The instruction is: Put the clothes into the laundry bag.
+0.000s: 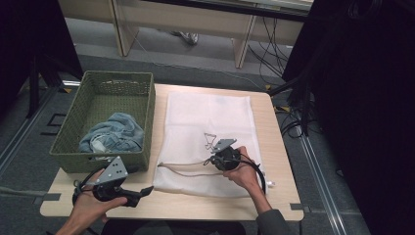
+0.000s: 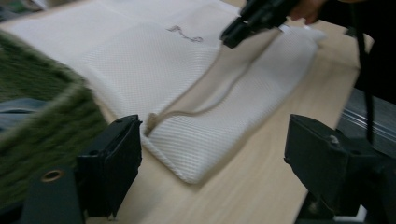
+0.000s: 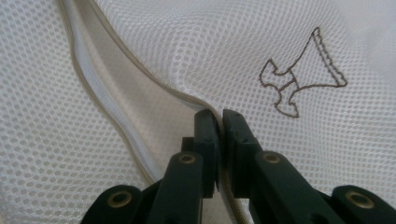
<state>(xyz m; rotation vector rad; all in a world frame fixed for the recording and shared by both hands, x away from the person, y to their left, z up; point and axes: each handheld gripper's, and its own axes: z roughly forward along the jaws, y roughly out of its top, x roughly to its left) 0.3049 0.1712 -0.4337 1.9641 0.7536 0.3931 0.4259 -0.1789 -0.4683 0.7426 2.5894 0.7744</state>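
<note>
High view: our white mesh bag (image 1: 208, 142) lies flat on the tabletop (image 1: 279, 147). It looks soft and light. Our right gripper (image 1: 214, 157) pinches its thick edge band; our left gripper (image 1: 147, 192) is released.

White mesh laundry bag (image 1: 205, 122) lies flat on the wooden table, just right of the green woven basket, long side running away from the person. Its beige-edged zipper opening (image 1: 183, 165) gapes near the front end, one edge (image 3: 154, 79) lifted and pinched. A small brown outline logo (image 3: 301, 77) sits on the mesh beside that opening
</note>
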